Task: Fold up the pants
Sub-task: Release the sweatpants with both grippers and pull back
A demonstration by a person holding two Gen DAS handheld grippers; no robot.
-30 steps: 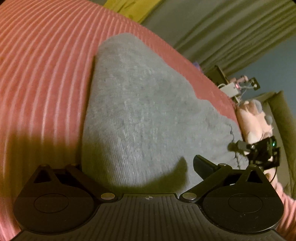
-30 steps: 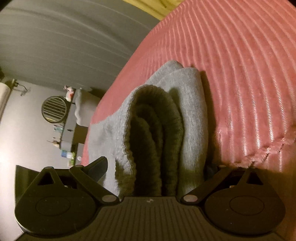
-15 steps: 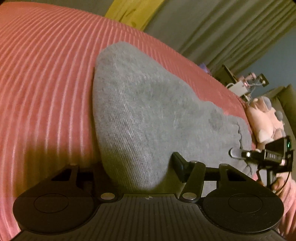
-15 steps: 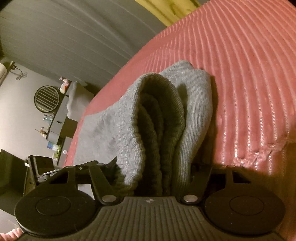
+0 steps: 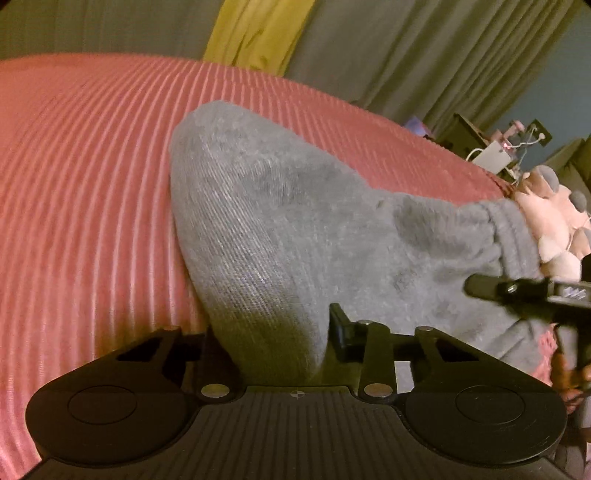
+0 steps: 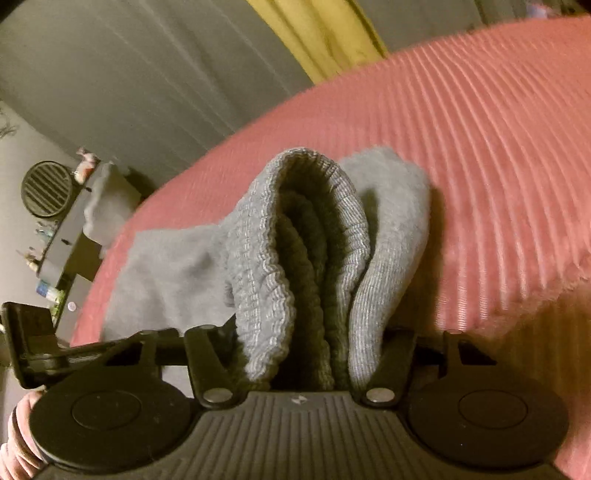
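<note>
The grey pants (image 5: 295,229) lie bunched on a bed (image 5: 92,192) covered in a pink ribbed blanket, and both grippers have cloth between their fingers.

In the left wrist view, the left gripper (image 5: 269,343) sits at 6 o'clock. A narrowing fold of soft grey knit runs down between its fingers, which are closing and pinching that fold: the right-hand pad shows hard against the cloth, while the left-hand one is hidden behind it. From there the fabric widens into a rounded hump toward 12 o'clock and stretches away toward 3 o'clock, where a gathered, ribbed waistband (image 5: 513,229) meets the other gripper's dark bar.

In the right wrist view, the right gripper (image 6: 306,354) also sits at 6 o'clock. Its fingers are closing on a thick bundle of the pants' elastic waistband (image 6: 266,280), pressed on both sides. The band is doubled into a tall arch with shadowed folds inside, its knit crinkled into fine ridges; smoother fleece hangs at 2 o'clock of it, and a flat panel spreads toward 9 o'clock.

Grey pleated curtains (image 5: 424,55) and a yellow-green strip of cloth (image 5: 258,33) hang behind the bed.
</note>
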